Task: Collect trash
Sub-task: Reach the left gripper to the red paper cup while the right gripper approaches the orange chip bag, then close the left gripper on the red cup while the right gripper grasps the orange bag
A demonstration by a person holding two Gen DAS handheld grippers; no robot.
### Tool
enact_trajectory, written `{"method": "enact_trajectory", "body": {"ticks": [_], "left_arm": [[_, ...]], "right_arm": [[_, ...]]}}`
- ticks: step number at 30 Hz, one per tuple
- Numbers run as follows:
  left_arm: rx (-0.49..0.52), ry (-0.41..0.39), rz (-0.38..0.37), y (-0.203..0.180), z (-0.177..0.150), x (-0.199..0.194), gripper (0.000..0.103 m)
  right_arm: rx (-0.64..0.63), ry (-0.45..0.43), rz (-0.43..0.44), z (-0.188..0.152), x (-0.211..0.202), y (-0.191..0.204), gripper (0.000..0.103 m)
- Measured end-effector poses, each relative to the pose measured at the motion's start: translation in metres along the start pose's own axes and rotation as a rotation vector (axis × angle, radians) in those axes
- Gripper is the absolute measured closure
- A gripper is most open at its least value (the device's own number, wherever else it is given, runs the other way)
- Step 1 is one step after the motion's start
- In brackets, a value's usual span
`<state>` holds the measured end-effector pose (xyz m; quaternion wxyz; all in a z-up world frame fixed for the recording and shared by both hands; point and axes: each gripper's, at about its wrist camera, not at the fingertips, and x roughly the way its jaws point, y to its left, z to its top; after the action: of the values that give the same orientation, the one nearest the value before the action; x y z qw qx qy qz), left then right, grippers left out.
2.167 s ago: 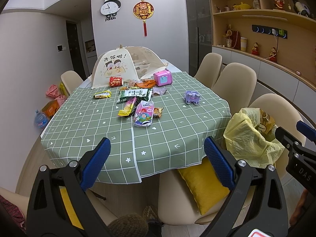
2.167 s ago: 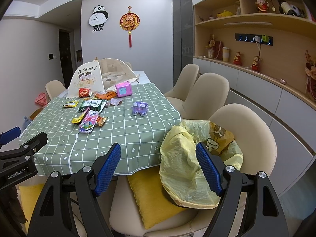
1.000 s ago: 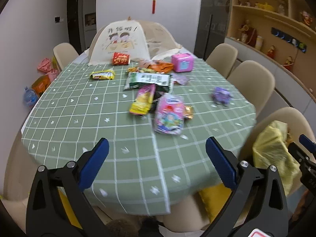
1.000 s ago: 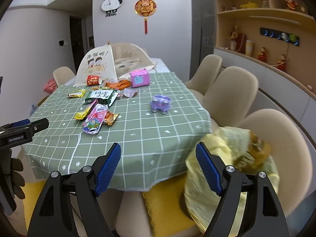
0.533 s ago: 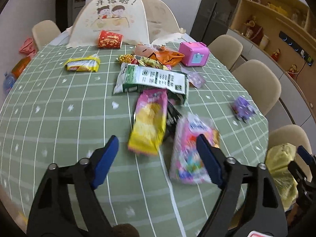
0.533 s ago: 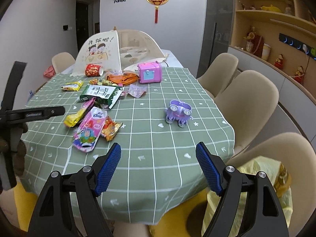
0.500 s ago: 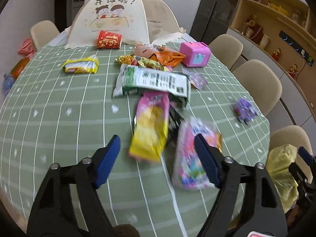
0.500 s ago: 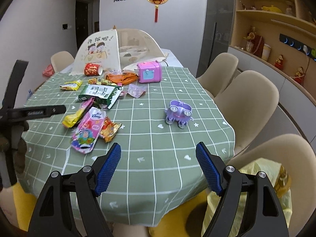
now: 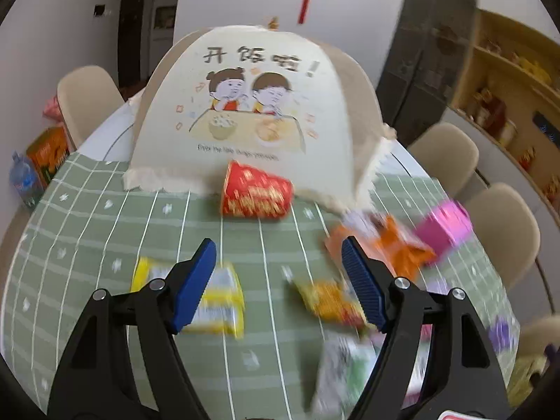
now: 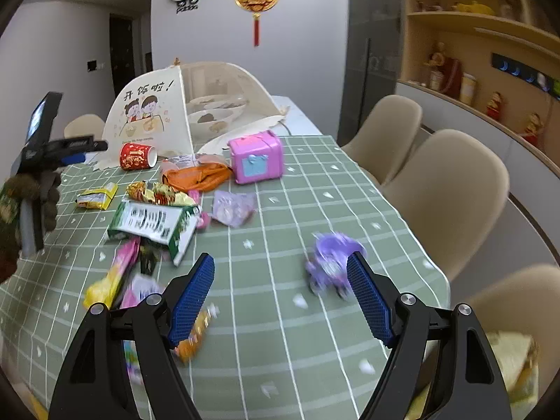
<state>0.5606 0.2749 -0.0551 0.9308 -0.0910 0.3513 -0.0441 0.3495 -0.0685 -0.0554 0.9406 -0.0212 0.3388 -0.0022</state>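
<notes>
Snack wrappers litter the green checked tablecloth point(image 9: 87, 245). My left gripper point(image 9: 278, 245) hangs open and empty over the far end, its fingers pointing at a red paper cup point(image 9: 255, 192) lying on its side. A yellow wrapper point(image 9: 213, 297) lies under its left finger, and a gold-orange wrapper point(image 9: 329, 301) lies by its right finger. My right gripper point(image 10: 280, 262) is open above the near right of the table, with a purple toy point(image 10: 330, 262) at its right finger. The right wrist view also shows the left gripper point(image 10: 91, 150), the green-white packet point(image 10: 154, 225) and the orange bag point(image 10: 196, 176).
A mesh food cover point(image 9: 252, 105) with bowls under it stands just behind the cup. A pink toy box point(image 10: 255, 157) sits beside the orange bag. Beige chairs point(image 10: 448, 192) line the right side. A yellow trash bag point(image 10: 514, 360) shows at the lower right corner.
My left gripper swept forward across the table from the near wrappers to the red cup, and its jaws narrowed a little. My right gripper advanced over the table, leaving the yellow bag behind.
</notes>
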Motion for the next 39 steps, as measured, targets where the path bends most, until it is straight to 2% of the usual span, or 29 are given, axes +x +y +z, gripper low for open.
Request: {"method": "enact_trajectory", "body": {"ticks": [5,10,11,15,17,21,23,25,27,30,33,35,36,38,39], "left_arm": [[-0.027,0.012,0.01,0.026,0.042,0.058,0.036],[-0.08,0.076,-0.022,0.044,0.057,0.109,0.037],[-0.082,0.09,-0.034,0.045,0.057,0.115,0.04],[-0.084,0.158,-0.099,0.042,0.052,0.127,0.073],[-0.088,0.186,-0.149,0.038,0.045,0.122,0.079],[-0.055,0.181,-0.187,0.027,0.034,0.092,0.1],[-0.055,0.18,-0.196,0.023,0.024,0.069,0.1],[-0.054,0.171,-0.206,0.019,0.012,0.043,0.1],[-0.049,0.158,-0.206,0.018,0.003,0.022,0.1],[-0.061,0.157,-0.218,0.022,-0.019,-0.007,0.1],[-0.05,0.165,-0.21,0.018,-0.034,-0.021,0.1],[-0.066,0.165,-0.22,0.022,-0.045,-0.033,0.1],[-0.066,0.164,-0.222,0.021,-0.05,-0.036,0.1],[-0.063,0.158,-0.219,0.02,-0.058,-0.044,0.1],[-0.066,0.157,-0.22,0.021,-0.059,-0.046,0.1]], "right_arm": [[-0.078,-0.023,-0.029,0.027,0.029,0.021,0.029],[-0.1,0.03,-0.012,0.044,0.065,0.029,0.029],[-0.101,0.045,-0.001,0.047,0.075,0.032,0.029],[-0.105,0.073,0.053,0.064,0.103,0.044,0.029],[-0.125,0.072,0.077,0.075,0.117,0.053,0.029],[-0.193,0.074,0.134,0.1,0.149,0.079,0.029],[-0.22,0.096,0.18,0.109,0.166,0.093,0.029],[-0.216,0.12,0.228,0.116,0.182,0.105,0.034],[-0.225,0.139,0.255,0.123,0.199,0.116,0.05],[-0.325,0.144,0.195,0.128,0.23,0.137,0.051],[-0.506,0.122,0.041,0.118,0.258,0.154,0.051],[-0.554,0.123,0.0,0.115,0.269,0.159,0.051],[-0.558,0.129,-0.009,0.113,0.271,0.158,0.058],[-0.549,0.162,-0.017,0.114,0.277,0.156,0.081],[-0.518,0.17,-0.012,0.118,0.275,0.152,0.085]]}}
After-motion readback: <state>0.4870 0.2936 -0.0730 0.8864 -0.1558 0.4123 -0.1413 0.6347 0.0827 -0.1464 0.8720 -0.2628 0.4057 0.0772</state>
